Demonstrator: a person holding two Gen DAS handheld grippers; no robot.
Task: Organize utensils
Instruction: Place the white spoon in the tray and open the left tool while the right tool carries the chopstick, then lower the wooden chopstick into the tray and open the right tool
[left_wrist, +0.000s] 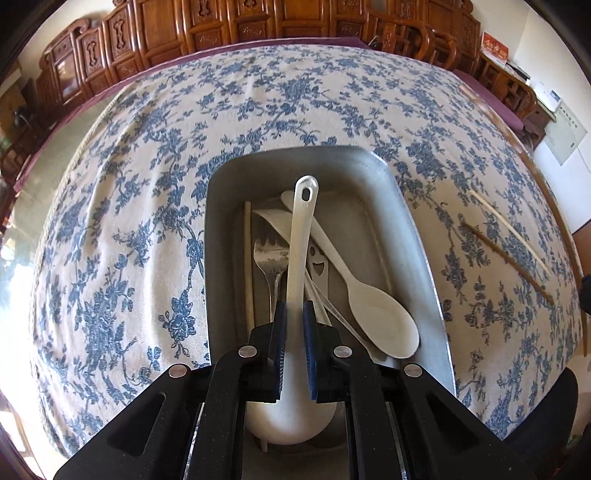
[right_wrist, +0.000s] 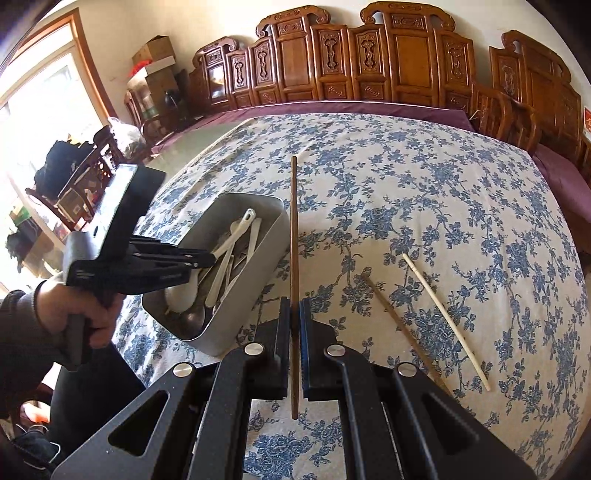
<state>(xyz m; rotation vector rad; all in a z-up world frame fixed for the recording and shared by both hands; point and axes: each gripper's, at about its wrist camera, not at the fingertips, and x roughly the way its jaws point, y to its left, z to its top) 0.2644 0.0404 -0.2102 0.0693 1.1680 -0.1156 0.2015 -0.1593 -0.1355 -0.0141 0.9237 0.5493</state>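
A metal tray (left_wrist: 413, 236) sits on the floral tablecloth and holds several utensils: a white spoon (left_wrist: 369, 306), a fork (left_wrist: 271, 258) and a pale chopstick (left_wrist: 248, 258). My left gripper (left_wrist: 294, 308) is shut on a white ladle (left_wrist: 301, 236) by its handle, over the tray. My right gripper (right_wrist: 294, 308) is shut on a brown chopstick (right_wrist: 294, 229), held above the cloth to the right of the tray (right_wrist: 269, 236). The left gripper (right_wrist: 207, 260) also shows in the right wrist view, over the tray.
A brown chopstick (right_wrist: 399, 325) and a white chopstick (right_wrist: 445, 319) lie on the cloth at the right; they also show in the left wrist view (left_wrist: 506, 258). Carved wooden furniture (right_wrist: 369, 66) stands behind the table. A person's hand (right_wrist: 77, 310) holds the left gripper.
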